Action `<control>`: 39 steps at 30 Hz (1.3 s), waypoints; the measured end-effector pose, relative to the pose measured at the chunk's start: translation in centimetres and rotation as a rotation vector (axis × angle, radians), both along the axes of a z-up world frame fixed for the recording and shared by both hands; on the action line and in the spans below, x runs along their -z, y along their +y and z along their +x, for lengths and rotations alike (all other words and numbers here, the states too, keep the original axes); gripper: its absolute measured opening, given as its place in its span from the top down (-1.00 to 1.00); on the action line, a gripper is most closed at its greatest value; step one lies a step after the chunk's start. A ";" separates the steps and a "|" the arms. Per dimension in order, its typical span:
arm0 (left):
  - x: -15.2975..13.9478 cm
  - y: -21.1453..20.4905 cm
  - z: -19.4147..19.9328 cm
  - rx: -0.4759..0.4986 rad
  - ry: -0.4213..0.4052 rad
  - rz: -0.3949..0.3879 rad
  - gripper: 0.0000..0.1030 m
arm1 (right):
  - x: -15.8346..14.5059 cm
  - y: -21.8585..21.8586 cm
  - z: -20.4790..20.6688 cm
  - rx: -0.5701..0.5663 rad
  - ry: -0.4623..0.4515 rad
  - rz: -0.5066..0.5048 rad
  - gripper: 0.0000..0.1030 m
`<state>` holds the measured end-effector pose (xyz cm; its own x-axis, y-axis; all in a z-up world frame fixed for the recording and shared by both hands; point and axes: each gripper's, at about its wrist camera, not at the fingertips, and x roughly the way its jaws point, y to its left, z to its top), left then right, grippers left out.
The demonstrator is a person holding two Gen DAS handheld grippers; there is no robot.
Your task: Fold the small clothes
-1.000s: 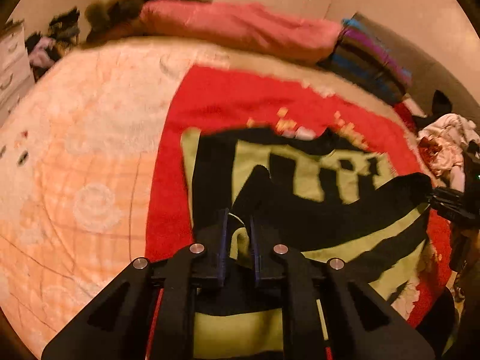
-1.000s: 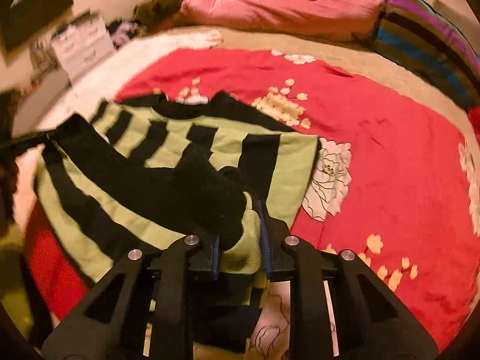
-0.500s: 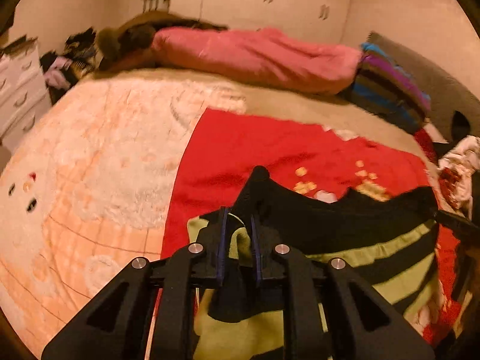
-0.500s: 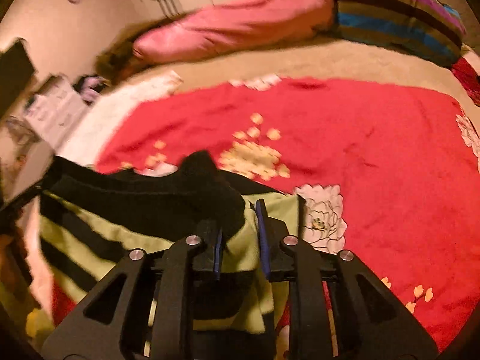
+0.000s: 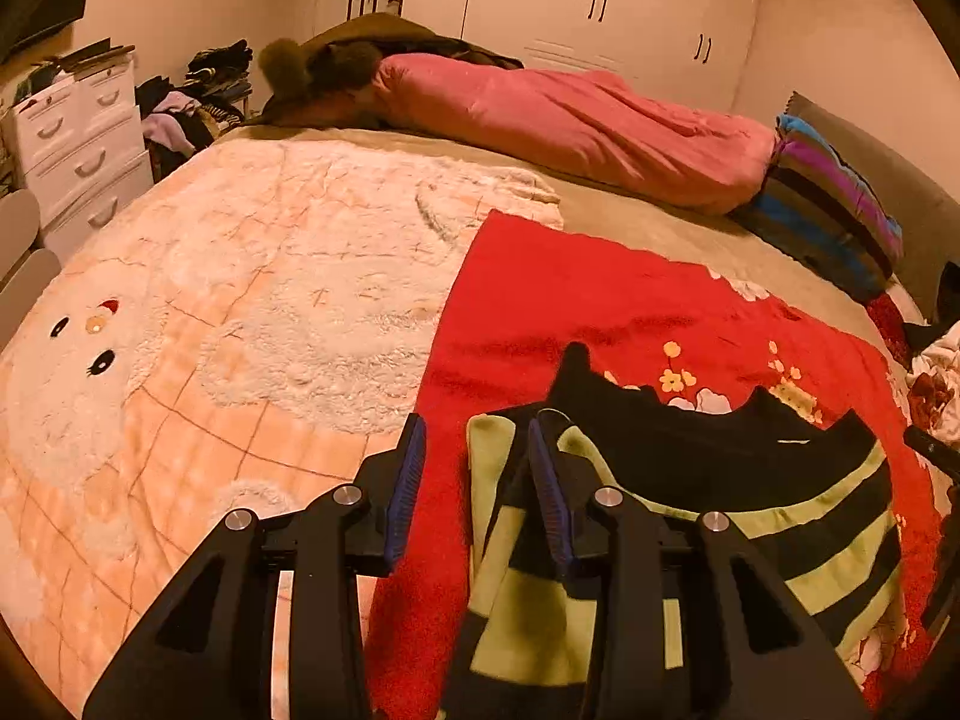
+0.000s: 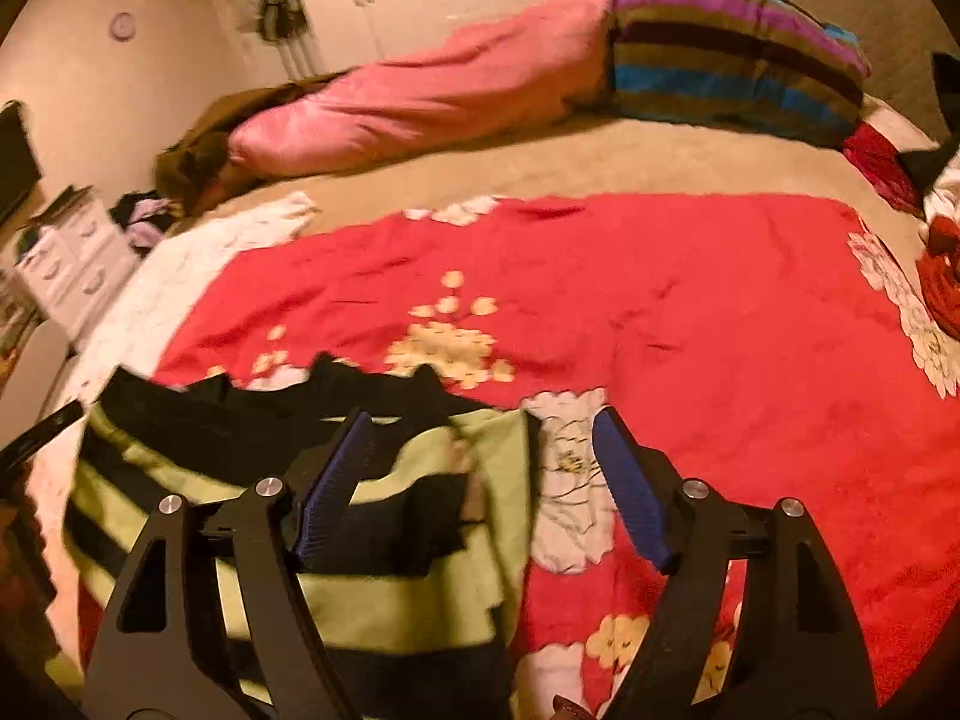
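Left wrist: sweater [image 5: 690, 480] folded, crosswise.

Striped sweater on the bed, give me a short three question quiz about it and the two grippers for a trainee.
1. True or false: the striped sweater lies on the red floral blanket.
2. What does the left gripper have between its fingers? A) a pink pillow B) a green edge of the sweater C) a drawer handle
3. Fill in: the right gripper has its jaws ____ and its pads press on nothing.

Key
1. True.
2. B; the jaws are opening and the fold lies loose beside the right-hand pad.
3. Opening; the sweater's edge lies loose between them.
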<state>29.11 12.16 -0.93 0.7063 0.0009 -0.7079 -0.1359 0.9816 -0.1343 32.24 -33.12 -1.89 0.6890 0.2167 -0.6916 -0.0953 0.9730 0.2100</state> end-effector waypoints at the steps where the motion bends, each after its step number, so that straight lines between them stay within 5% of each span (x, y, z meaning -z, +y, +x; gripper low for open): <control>1: -0.4 -0.3 -0.4 0.016 -0.006 -0.006 0.34 | -0.3 0.4 -0.4 -0.018 -0.011 -0.010 -0.34; 9: -1.8 -3.3 -3.0 0.136 0.006 0.005 0.04 | -0.9 4.6 -5.1 -0.226 -0.070 -0.167 -0.36; 17: -1.5 -4.9 -4.3 0.213 0.055 -0.006 -0.18 | -0.7 7.0 -6.2 -0.284 -0.054 -0.151 -0.40; 27: 3.6 -4.4 -4.4 0.202 0.201 0.024 -0.19 | 3.3 6.4 -3.7 -0.218 0.107 -0.177 -0.40; 31: 6.5 -2.8 -4.0 0.157 0.253 -0.021 -0.19 | 6.2 4.5 -2.0 -0.129 0.220 -0.153 -0.45; 35: 7.8 -1.6 -4.1 0.132 0.247 -0.059 -0.21 | 8.8 2.5 -1.2 -0.063 0.305 -0.042 -0.57; 39: 5.7 -1.6 -5.6 0.126 0.172 -0.043 -0.19 | 6.8 2.8 -2.5 -0.066 0.230 -0.035 -0.57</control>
<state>23.50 10.56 -6.68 0.5675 -0.1125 -0.8157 -0.0368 0.9862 -0.1615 29.75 -30.35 -8.67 0.4973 0.2291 -0.8368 -0.1124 0.9734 0.1997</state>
